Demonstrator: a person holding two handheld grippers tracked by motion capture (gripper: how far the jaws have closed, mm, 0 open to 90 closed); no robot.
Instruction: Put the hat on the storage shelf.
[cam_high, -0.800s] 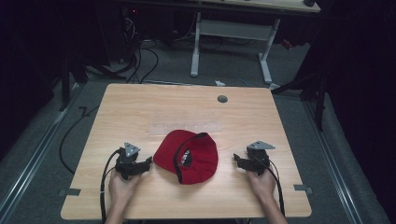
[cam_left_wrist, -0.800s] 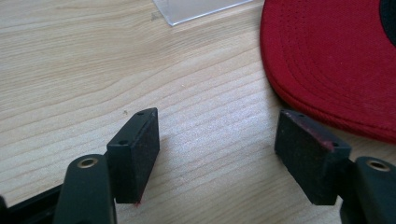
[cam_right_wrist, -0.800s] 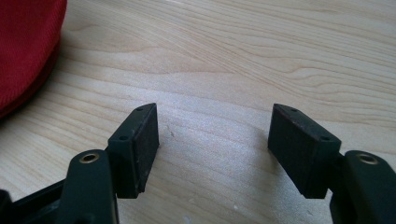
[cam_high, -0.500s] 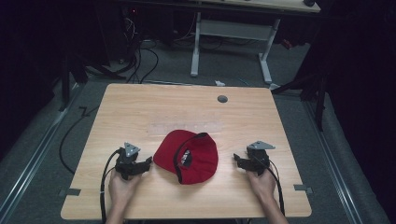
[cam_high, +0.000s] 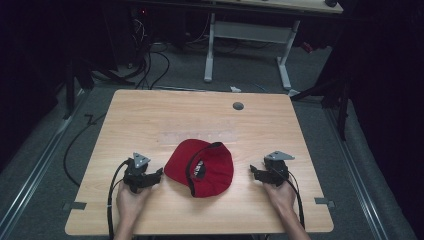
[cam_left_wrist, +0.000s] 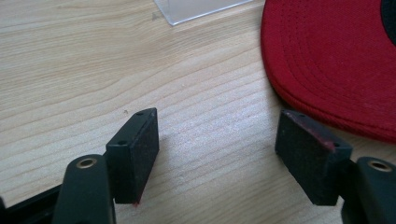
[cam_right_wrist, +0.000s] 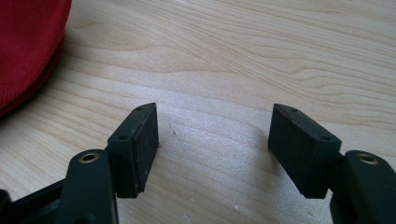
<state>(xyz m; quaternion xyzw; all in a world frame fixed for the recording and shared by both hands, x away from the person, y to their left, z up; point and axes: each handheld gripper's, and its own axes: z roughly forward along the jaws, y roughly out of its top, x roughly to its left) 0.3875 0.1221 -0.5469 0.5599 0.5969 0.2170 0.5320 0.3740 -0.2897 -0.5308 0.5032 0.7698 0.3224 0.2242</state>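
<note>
A dim room with grey carpet surrounds a light wooden table (cam_high: 150, 120), and a second desk frame (cam_high: 250, 35) stands beyond it. A red cap (cam_high: 200, 167) lies near the table's front edge, roughly in the middle, with its dark inner band facing up. The left tongs (cam_high: 159, 173) sit just beside the cap's left edge, jaws spread wide over bare wood with nothing between them; in the left gripper view the red brim (cam_left_wrist: 336, 60) lies close to one jaw. The right tongs (cam_high: 253, 174) rest apart from the cap on its right, jaws likewise wide and empty. A small round grommet (cam_high: 238, 106) sits near the table's far edge.
</note>
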